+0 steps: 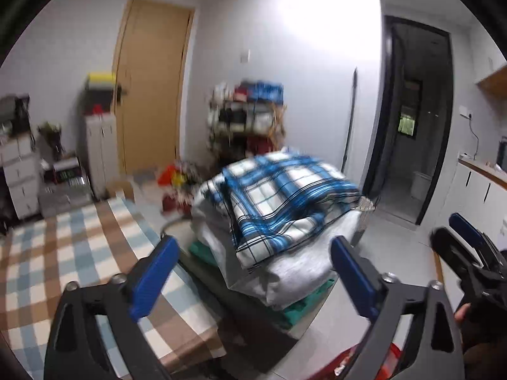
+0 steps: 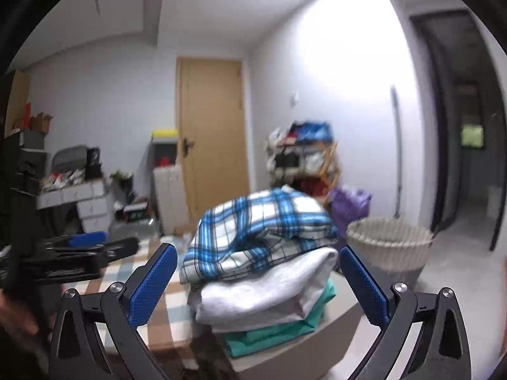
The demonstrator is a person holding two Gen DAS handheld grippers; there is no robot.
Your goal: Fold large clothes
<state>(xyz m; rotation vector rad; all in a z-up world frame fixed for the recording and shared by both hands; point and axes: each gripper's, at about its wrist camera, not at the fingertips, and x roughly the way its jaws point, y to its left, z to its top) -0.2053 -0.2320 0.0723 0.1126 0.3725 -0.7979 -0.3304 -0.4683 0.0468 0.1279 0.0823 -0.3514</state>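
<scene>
A wooden door (image 2: 213, 133) is standing shut in the far wall, a white cabinet (image 2: 169, 190) sitting just left of it. A cluttered shelf (image 2: 302, 161) is standing right of the door. A woven basket (image 2: 388, 247) is sitting on the floor near a purple bag (image 2: 350, 205), and a checked cloth (image 1: 79, 253) is covering the worktop

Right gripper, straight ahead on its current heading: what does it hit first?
Most likely the stack of folded clothes: the blue plaid garment on top sits centred ahead of the open right gripper, nothing between. Depth is unclear.
</scene>
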